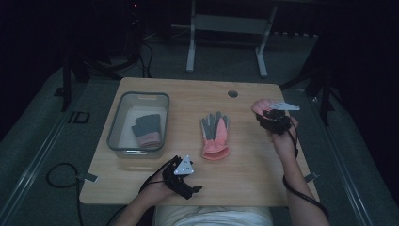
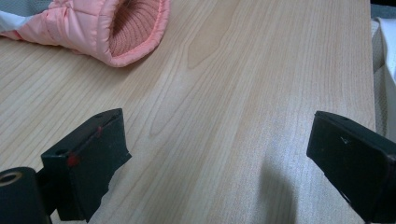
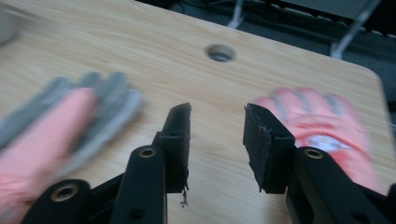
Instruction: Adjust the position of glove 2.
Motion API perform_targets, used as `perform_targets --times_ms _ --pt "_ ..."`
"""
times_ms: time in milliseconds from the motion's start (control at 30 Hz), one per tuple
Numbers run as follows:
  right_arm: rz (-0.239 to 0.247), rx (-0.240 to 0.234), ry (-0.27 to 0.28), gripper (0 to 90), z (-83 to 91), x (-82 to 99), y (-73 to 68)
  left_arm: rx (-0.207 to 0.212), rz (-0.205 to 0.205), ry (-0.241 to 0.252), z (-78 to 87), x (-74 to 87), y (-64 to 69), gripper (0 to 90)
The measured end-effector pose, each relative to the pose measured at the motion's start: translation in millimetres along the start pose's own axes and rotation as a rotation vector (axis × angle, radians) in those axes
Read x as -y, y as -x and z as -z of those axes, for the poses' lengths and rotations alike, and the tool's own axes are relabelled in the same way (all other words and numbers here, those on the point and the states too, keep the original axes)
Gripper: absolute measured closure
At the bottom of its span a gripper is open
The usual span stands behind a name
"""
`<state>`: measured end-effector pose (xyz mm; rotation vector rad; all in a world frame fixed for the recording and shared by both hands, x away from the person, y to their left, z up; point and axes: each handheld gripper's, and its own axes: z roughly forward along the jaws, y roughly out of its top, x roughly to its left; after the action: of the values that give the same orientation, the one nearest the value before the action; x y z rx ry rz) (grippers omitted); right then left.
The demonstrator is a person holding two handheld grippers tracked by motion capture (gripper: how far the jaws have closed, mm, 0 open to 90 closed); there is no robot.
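Presently three gloves counted, all pink and grey: one glove in the bin (image 1: 147, 130), one glove on the bench (image 1: 215, 135) near the middle, fingers pointing away from the person and pink cuff toward them, and a third glove (image 3: 322, 126), blurred in the right gripper view, lying near the bench's right edge beyond the jaws. One container: a clear rectangular bin (image 1: 114, 126) on the left part of the bench (image 1: 244, 169), holding the single folded glove and nothing else that I can make out. One round cable hole (image 1: 233, 93) near the far edge of the bench. Two grippers. Left gripper (image 2: 219, 154) sits low at the near edge, jaws set wide apart over bare wood with nothing between them; the middle glove's open pink cuff lies just beyond its left jaw, not touching. Right gripper (image 3: 217, 140) is held above the right side of the bench, jaws partly apart, nothing between them; the middle glove lies to its left in its own view, the third glove to its right, both blurred.
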<state>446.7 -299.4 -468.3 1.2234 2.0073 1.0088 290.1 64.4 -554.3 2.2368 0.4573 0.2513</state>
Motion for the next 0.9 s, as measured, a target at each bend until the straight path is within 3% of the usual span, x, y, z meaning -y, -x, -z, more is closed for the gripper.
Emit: perform_targets --times_ms 67,133,233,433,667,900 --pt "-0.013 0.01 0.002 58.2 -2.2 1.5 16.2 -0.002 0.004 0.0 0.0 0.1 -0.4 4.6" --pt "-0.014 0.019 -0.006 57.2 -4.0 1.9 23.4 0.002 0.005 0.003 0.5 0.4 -0.8 4.6" --pt "0.003 0.045 -0.036 55.5 -12.1 2.5 46.9 0.003 0.009 0.006 0.6 0.9 -1.2 4.6" --pt "-0.004 0.056 -0.084 50.5 -29.1 0.8 73.2 0.009 0.012 0.004 0.7 0.8 -1.8 4.6" --pt "-0.017 0.064 -0.148 43.4 -53.6 6.2 85.0 0.014 0.019 0.009 1.1 1.1 -3.4 4.6" --pt "0.02 0.09 -0.246 40.2 -79.2 20.5 84.6 0.015 0.017 0.006 1.1 1.4 -2.9 4.6"
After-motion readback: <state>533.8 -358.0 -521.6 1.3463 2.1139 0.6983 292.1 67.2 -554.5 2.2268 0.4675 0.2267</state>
